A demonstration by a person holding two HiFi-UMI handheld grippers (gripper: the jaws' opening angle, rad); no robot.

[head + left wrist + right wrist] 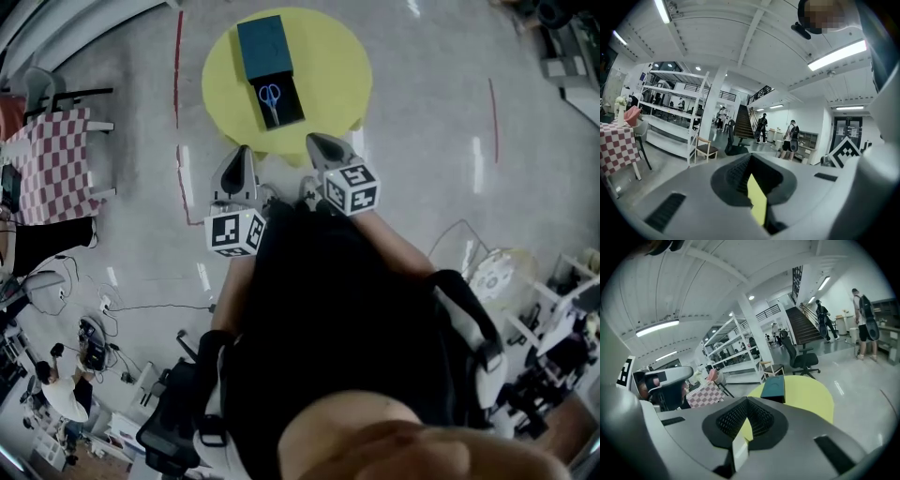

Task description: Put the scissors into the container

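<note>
On a round yellow table [328, 66] lies a teal container [263, 47] with a black open section at its near end. The blue-handled scissors [270, 97] rest inside that black section. My left gripper [241, 150] and right gripper [315, 141] hover over the floor just short of the table's near edge, both shut and empty. The left gripper view has the left gripper [750, 173] tilted up towards the room, with only a yellow sliver showing between its jaws. Past the right gripper [745, 420], the right gripper view shows the container [773, 386] on the table [806, 399]; the scissors are hidden there.
A red-checked table [52, 159] with a chair stands at the left. Red tape lines [177, 66] mark the floor beside the yellow table. A black office chair [801, 357] and shelving stand beyond it. Cables and equipment lie at the lower left [94, 347]. People stand far off by a staircase [761, 126].
</note>
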